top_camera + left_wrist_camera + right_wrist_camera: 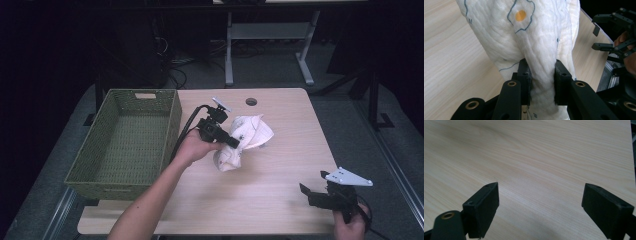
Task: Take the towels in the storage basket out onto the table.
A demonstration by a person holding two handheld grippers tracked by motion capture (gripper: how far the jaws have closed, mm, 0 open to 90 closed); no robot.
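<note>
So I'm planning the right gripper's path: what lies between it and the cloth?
Bare tabletop. The high view shows nothing between the right gripper and the cloth, which the left gripper has clamped.

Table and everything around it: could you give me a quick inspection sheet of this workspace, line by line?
Surface: light wooden table with a round hole near its far edge.
Job's things: white cloth with an egg print, bunched at mid-table; green woven basket at the left edge, nothing seen inside.
Clutter: nothing seen.
Grippers: left claw is shut on a fold of the cloth, as the left gripper view shows; right claw is open, with bare wood between its jaws, held near the table's near right corner.
Cables: a black cable trails from the left claw toward the basket.
Surroundings: dark room, grey floor, white legs of another table behind.
</note>
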